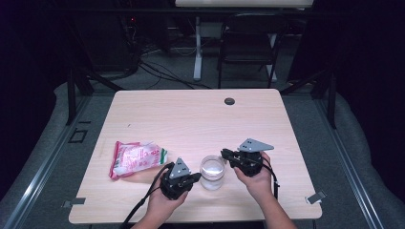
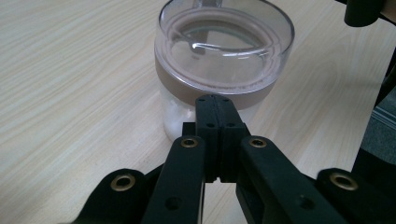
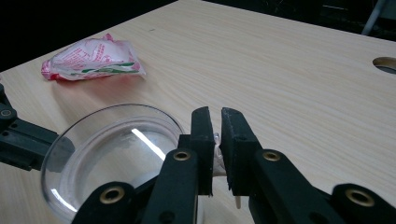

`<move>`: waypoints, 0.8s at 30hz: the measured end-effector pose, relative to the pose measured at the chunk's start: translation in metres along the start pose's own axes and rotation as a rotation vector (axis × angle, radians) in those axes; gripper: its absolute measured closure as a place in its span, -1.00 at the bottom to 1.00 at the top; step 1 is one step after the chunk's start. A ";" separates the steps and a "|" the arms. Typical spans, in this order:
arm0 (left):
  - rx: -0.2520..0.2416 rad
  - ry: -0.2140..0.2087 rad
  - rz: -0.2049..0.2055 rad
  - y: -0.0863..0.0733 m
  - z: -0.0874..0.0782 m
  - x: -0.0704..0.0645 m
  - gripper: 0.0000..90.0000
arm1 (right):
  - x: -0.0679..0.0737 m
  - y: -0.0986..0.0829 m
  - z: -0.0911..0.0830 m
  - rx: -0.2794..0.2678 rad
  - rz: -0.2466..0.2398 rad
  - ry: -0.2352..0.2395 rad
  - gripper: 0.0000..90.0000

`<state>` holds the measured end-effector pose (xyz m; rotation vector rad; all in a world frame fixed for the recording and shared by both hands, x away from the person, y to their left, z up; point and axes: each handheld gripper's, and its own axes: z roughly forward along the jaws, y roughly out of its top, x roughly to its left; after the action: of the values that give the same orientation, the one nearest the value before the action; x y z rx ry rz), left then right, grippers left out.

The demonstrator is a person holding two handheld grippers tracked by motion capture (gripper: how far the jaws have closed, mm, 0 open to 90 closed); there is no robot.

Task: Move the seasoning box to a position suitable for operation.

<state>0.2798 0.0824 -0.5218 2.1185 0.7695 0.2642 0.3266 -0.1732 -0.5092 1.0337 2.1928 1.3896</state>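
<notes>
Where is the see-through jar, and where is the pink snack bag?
jar (image 1: 212, 172), high view, on its clear lid.
snack bag (image 1: 136, 158), high view, on the middle of the pink wrapper.

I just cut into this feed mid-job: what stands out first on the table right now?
The clear jar with its transparent lid stands near the front edge of the table, flanked closely by both grippers. The left gripper has its jaws pressed together at the jar's lid band, while the right gripper pinches the lid's rim. A pink and white packet lies to the left.
</notes>
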 end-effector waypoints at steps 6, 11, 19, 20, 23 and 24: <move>-0.004 -0.001 0.004 0.002 -0.002 0.001 1.00 | 0.000 0.000 0.000 0.001 -0.003 0.000 0.86; -0.004 0.000 0.005 0.003 -0.002 0.000 1.00 | 0.000 0.000 0.000 0.000 -0.001 -0.002 0.86; -0.026 -0.004 -0.003 0.005 -0.005 0.001 1.00 | 0.000 0.000 0.000 -0.003 0.002 -0.001 0.86; -0.027 -0.009 -0.015 0.006 -0.006 0.001 1.00 | -0.001 0.000 0.000 -0.003 0.003 0.000 0.86; -0.037 -0.012 -0.012 0.009 -0.007 0.000 1.00 | 0.000 0.000 0.000 -0.001 0.002 -0.002 0.87; -0.039 -0.012 -0.009 0.010 -0.007 0.000 1.00 | 0.000 0.000 0.000 -0.003 0.001 -0.002 0.87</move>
<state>0.2808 0.0828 -0.5097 2.0778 0.7607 0.2593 0.3266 -0.1736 -0.5095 1.0354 2.1885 1.3906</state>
